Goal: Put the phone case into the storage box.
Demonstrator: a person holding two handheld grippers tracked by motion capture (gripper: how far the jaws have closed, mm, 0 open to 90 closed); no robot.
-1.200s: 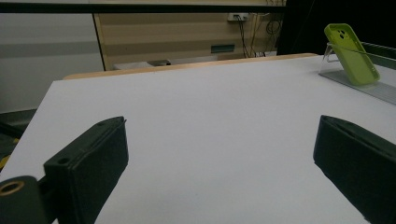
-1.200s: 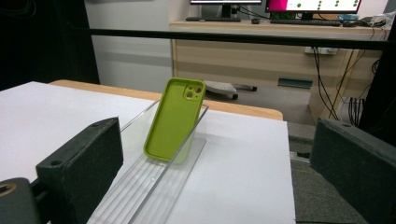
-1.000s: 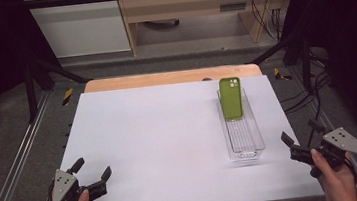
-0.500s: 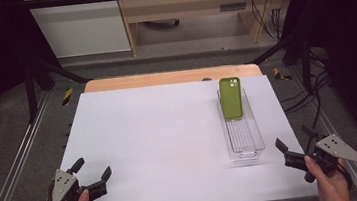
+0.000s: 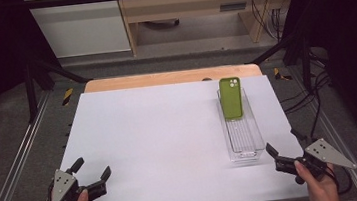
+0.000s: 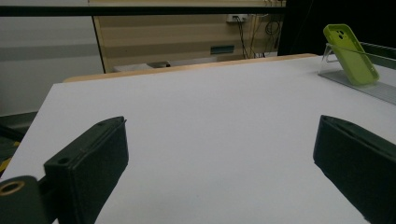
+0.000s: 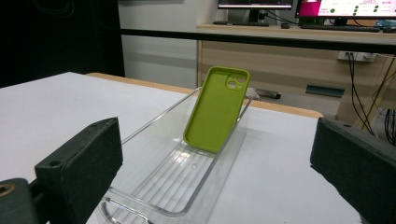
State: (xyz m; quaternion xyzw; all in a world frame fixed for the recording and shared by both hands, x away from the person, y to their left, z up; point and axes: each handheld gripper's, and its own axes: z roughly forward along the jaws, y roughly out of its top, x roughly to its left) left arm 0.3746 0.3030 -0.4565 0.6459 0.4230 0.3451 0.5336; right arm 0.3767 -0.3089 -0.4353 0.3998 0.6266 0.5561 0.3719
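Note:
A green phone case (image 5: 231,96) leans upright at the far end of a clear plastic tray (image 5: 246,147) on the right half of the white table (image 5: 160,132). My right gripper (image 5: 284,145) is open near the tray's near right corner, off the table's right front edge. In the right gripper view the case (image 7: 216,109) stands ahead in the ribbed tray (image 7: 163,179) between my wide-apart jaws. My left gripper (image 5: 92,171) is open at the table's front left with nothing in it. From the left gripper view the case (image 6: 351,54) shows far right.
A wooden strip (image 5: 169,77) runs along the table's far edge. Metal rails (image 5: 12,163) flank the table on both sides. Cables (image 5: 316,86) hang at the right. A wooden desk (image 5: 192,8) and white cabinet (image 5: 75,26) stand behind.
My right gripper has moved left and forward, closer to the tray's near right corner. The left gripper and the case have stayed put.

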